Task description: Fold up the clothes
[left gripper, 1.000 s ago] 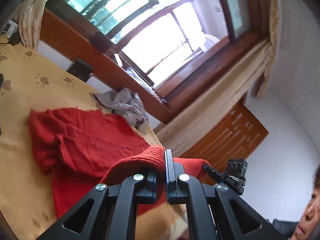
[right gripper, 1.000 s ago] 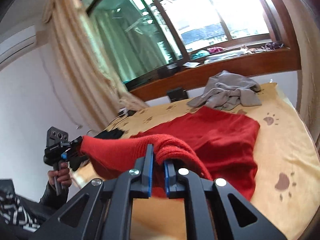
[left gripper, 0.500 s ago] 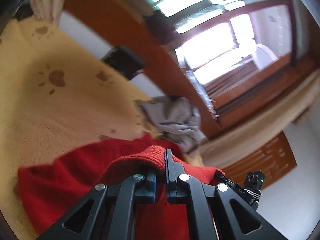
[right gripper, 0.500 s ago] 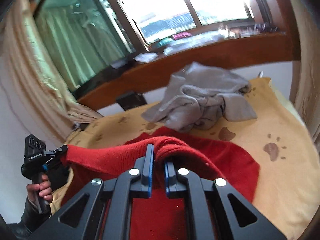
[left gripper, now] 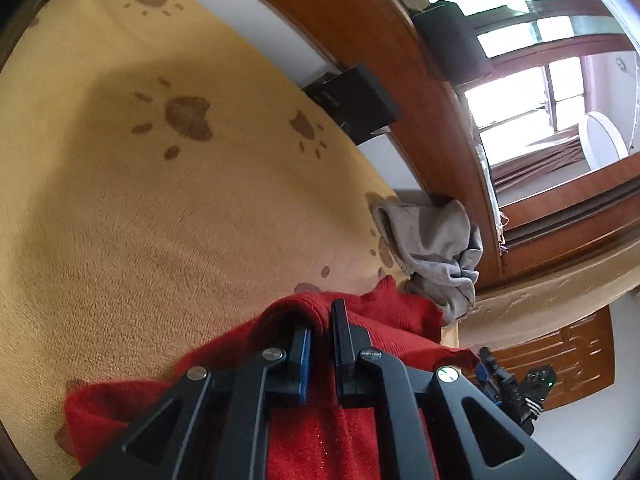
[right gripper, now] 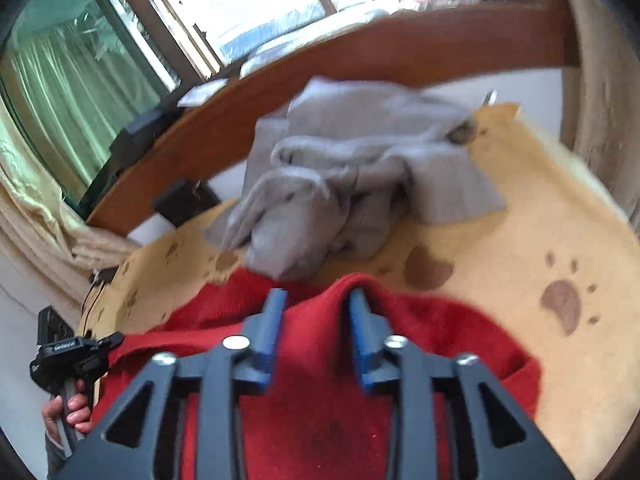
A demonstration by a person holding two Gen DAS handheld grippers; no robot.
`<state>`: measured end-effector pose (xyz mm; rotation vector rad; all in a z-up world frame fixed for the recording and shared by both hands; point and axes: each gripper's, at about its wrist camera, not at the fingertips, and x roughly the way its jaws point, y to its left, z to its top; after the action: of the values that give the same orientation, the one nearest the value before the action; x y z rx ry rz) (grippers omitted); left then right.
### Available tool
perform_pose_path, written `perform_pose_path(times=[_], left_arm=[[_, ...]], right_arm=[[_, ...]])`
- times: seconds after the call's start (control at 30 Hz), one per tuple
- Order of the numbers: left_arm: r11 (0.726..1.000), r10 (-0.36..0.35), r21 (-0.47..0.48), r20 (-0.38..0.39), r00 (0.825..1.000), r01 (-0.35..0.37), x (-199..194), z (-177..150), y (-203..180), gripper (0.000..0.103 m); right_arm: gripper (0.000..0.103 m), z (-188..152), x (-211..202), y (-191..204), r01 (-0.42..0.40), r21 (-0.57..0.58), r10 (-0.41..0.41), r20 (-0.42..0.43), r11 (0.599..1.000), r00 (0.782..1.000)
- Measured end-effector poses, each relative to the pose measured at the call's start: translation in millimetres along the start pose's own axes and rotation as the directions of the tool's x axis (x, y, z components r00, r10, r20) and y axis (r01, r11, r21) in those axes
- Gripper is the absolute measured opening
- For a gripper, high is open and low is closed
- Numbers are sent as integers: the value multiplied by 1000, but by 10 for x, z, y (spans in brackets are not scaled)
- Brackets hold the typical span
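Paw-print yellow blanket (left gripper: 168, 216) covers a bed below a window; left claw (left gripper: 320, 320) pinches the red sweater (right gripper: 320, 420), right claw (right gripper: 316, 300) stands released above it, grey garment (right gripper: 360, 176) beyond.

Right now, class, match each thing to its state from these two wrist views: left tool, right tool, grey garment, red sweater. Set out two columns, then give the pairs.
Column one:
1. left tool
2. right tool
3. grey garment
4. red sweater

Column two:
a. crumpled in a heap
b. fingers apart
c. lying on the paw-print blanket, under both tools
d. clamped on a fold of red fabric

Pairs: 1-d, 2-b, 3-a, 4-c.
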<state>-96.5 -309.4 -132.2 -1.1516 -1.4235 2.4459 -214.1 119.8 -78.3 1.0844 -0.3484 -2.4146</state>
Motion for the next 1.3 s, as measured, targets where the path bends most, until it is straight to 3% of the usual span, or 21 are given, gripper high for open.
perform_pose_path(times=[0.07,0.13,0.23,0.33,0.43,0.47,0.53,0.63,0.67,0.77,0.87,1.0,1.07,1.3], left_arm=[[1000,-15,-15,-24,1000,15,18,4,-25,10],[999,-41,-38,-52,998,39,7,1,-28,13],[999,-30,-18,-17,999,30,-91,2,-84,16],[1000,-20,1,19,1000,20,-190,3,-140,27],[1000,-10,21,55,998,9,-290,3,-196,79],[1000,-7,27,67,998,5,-323,3,-214,81],[999,7,31,81,997,-9,-369,6,-187,81],[995,74,56,75,994,-79,-401,-39,-160,81],[992,102,69,74,992,-107,-411,-64,-156,81],[979,145,140,33,989,-148,-381,-220,-195,81],[966,186,174,41,982,-190,-477,-386,-212,81],[926,304,196,128,944,-324,-733,-455,-206,81],[917,325,193,142,935,-348,-820,-465,-151,81],[930,341,127,51,939,-345,-805,-596,136,81]], right_arm=[[81,40,-98,-8,28,-3,-28,53,1000,998],[83,56,-171,-1,36,-4,-35,88,999,995],[83,18,-230,152,-24,-73,29,76,997,997],[83,-94,-179,467,-42,-224,50,32,974,998],[83,-212,75,715,-92,-333,63,-96,938,993],[83,-246,178,770,-105,-356,57,-141,929,988],[83,-287,410,753,-60,-365,-13,-195,929,981],[82,-236,634,455,112,-302,-181,-210,947,961],[81,-210,637,348,140,-275,-200,-204,951,958],[80,-148,542,128,177,-221,-217,-168,959,962],[79,-195,539,135,224,-274,-271,-149,935,951],[80,-298,574,223,264,-348,-321,-117,900,940],[80,-297,570,207,261,-342,-316,-116,903,942],[80,-299,550,145,246,-332,-298,-112,910,948]])
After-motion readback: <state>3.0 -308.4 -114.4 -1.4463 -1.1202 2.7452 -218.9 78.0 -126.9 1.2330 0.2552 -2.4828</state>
